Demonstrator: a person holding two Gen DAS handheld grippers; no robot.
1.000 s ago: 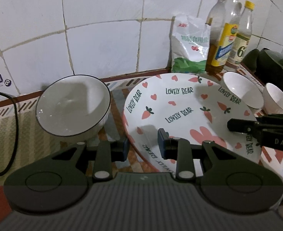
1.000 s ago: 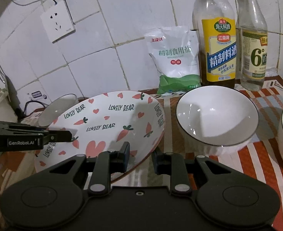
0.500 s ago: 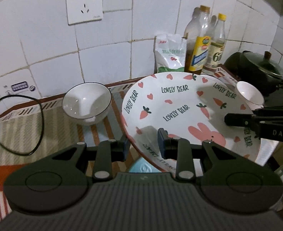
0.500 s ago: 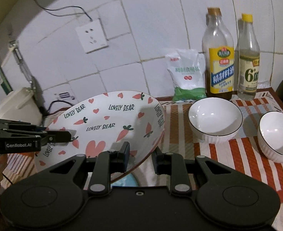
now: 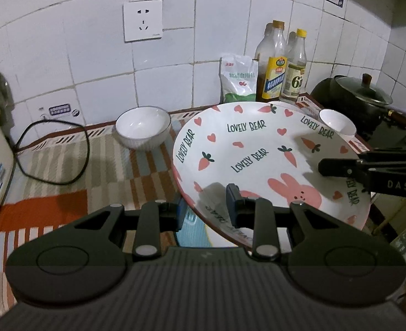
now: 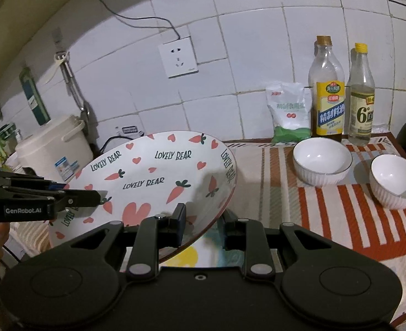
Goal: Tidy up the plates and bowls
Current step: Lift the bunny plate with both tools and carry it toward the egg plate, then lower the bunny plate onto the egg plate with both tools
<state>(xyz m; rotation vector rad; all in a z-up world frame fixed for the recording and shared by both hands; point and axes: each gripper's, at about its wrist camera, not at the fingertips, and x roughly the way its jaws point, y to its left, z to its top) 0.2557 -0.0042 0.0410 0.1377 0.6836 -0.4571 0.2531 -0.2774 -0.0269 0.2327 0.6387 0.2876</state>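
The left gripper (image 5: 206,210) and right gripper (image 6: 204,226) each pinch opposite rims of the round white carrot-and-heart printed plate (image 5: 261,154), held tilted above the striped worktop mat (image 6: 327,220). The plate hides part of one white ribbed bowl (image 5: 336,122) near the worktop's back edge.

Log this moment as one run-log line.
left gripper: shut on plate rim | right gripper: shut on plate rim | plate: held tilted above mat | bowls on mat: three, e.g.
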